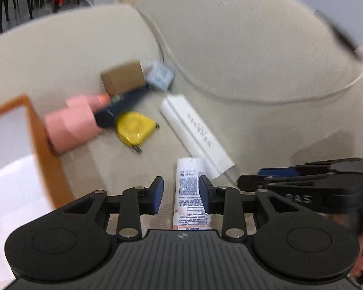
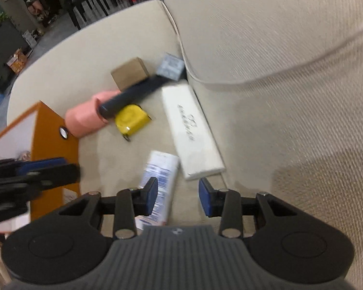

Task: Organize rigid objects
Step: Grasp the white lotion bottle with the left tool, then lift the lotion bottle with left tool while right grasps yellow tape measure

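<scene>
Rigid objects lie on a beige sofa seat [image 1: 72,55]. A white printed tube [image 1: 190,193] lies between the open fingers of my left gripper [image 1: 181,193]. In the right wrist view the tube [image 2: 162,181] sits by the left finger of my open right gripper [image 2: 177,197]. Beyond lie a long white box [image 1: 196,133] [image 2: 192,130], a yellow tape measure [image 1: 134,128] [image 2: 132,119], a pink cup [image 1: 70,123] [image 2: 84,116], a dark flat bar [image 1: 121,106] [image 2: 133,95], a brown cardboard box [image 1: 123,78] [image 2: 130,72] and a small grey-blue box [image 1: 159,75] [image 2: 170,66].
An orange-rimmed white container [image 1: 43,149] [image 2: 50,130] stands at the left edge of the seat. The sofa back cushion [image 1: 242,36] [image 2: 266,36] rises behind and to the right. My right gripper shows in the left wrist view [image 1: 302,181]. Chairs stand far off.
</scene>
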Available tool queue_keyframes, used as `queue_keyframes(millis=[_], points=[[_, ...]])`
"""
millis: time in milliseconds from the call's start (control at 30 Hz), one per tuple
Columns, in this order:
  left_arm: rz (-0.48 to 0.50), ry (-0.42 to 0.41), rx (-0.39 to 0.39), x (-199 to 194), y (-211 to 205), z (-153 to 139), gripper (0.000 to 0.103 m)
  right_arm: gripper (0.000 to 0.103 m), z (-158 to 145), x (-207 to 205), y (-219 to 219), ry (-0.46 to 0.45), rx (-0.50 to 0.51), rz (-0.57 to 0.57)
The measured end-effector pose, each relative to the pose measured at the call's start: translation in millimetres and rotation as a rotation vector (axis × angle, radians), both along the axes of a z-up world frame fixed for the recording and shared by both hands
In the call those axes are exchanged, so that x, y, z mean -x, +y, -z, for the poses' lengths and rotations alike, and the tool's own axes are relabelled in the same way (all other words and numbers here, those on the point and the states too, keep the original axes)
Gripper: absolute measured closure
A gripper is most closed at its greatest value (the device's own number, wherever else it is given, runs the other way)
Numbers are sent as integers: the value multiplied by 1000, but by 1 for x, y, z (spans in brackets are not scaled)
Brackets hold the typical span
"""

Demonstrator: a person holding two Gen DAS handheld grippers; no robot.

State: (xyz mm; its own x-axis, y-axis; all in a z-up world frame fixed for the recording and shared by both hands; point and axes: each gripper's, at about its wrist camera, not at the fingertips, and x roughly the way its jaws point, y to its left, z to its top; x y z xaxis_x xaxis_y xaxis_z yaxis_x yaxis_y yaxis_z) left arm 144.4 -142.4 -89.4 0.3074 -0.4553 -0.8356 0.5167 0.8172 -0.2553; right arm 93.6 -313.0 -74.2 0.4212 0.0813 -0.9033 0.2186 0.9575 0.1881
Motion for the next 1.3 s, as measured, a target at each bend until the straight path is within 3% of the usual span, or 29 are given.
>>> queue_keyframes(millis=[100, 267, 333, 433, 667, 900, 1000, 1067, 1233, 1300], points=[[-24, 32, -26, -3, -12, 25, 54, 66, 12, -7, -8, 24, -75, 14], [-54, 101, -59, -14, -25, 53, 50, 66, 24, -8, -22, 55, -145, 108], [-55, 119, -22, -16, -27, 59, 40, 66, 26, -9, -25, 54, -167, 136], [-62, 181, 11, -20, -27, 67, 42, 69, 29, -10, -25, 39, -177, 141], [-49, 167, 20, -12, -38, 70, 60, 70, 36, -15, -32, 43, -229, 159], [-95, 125, 14, -5, -27, 50, 62, 70, 37, -14, -34, 39, -242, 151], [-116, 105, 3, -6, -16, 35, 62, 60, 34, -15, -34, 33, -246, 142], [-146, 93, 2, -8, -6, 23, 62, 60, 35, -17, -34, 37, -267, 138], [-211, 8, 42, -19, 18, -14, 62, 60, 30, -32, -24, 12, -247, 109], [-225, -33, 17, -26, 26, -28, 62, 60, 26, -43, -16, -18, -233, 87]])
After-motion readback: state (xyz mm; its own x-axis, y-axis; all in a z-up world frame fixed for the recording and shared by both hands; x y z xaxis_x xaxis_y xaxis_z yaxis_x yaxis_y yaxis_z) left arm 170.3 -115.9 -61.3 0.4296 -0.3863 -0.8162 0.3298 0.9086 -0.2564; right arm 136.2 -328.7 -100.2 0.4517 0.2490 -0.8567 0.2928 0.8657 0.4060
